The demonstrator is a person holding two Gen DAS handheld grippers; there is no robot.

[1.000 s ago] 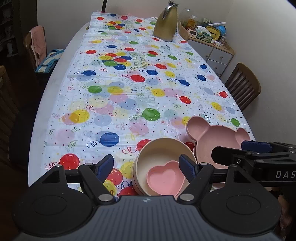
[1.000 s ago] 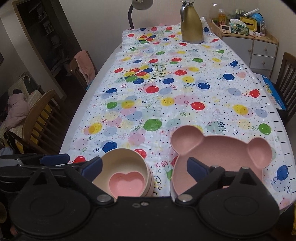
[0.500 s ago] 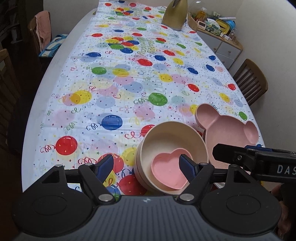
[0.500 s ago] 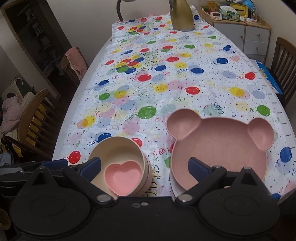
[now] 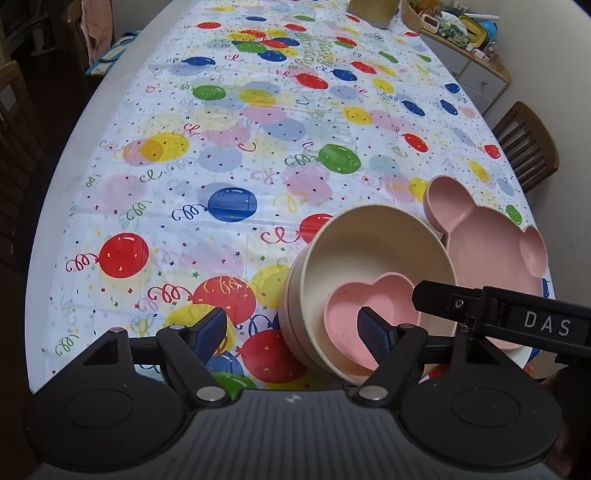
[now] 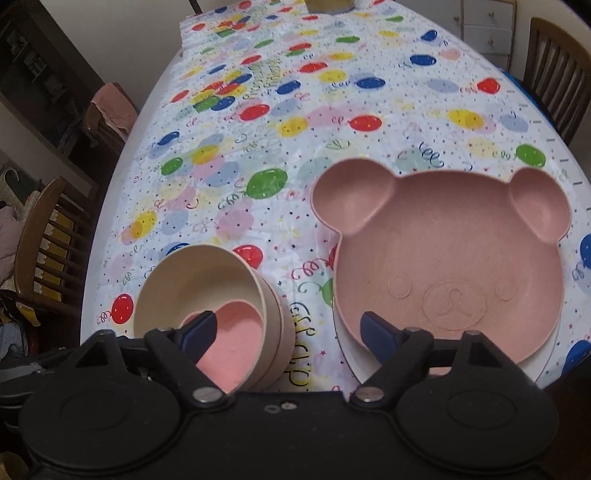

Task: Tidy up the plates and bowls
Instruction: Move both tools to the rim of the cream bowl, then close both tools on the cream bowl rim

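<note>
A pink heart-shaped dish (image 5: 369, 314) (image 6: 232, 339) lies inside stacked cream bowls (image 5: 369, 251) (image 6: 199, 280) near the table's front edge. To their right a pink bear-shaped plate (image 5: 487, 251) (image 6: 443, 266) rests on a white plate (image 6: 351, 354). My left gripper (image 5: 291, 332) is open, its right finger over the heart dish and its left finger outside the bowls. My right gripper (image 6: 284, 334) is open, one finger over the heart dish, the other over the bear plate's near edge. Neither holds anything.
The table carries a balloon-print cloth (image 5: 258, 147) (image 6: 295, 110). A gold jug (image 5: 373, 11) stands at the far end. Wooden chairs (image 5: 528, 147) (image 6: 48, 236) stand at both sides, and a drawer cabinet (image 6: 487, 26) is at the far right.
Both grippers have lowered and moved forward toward the dishes; the bowls and bear plate now appear closer and larger. The dishes have not moved.
</note>
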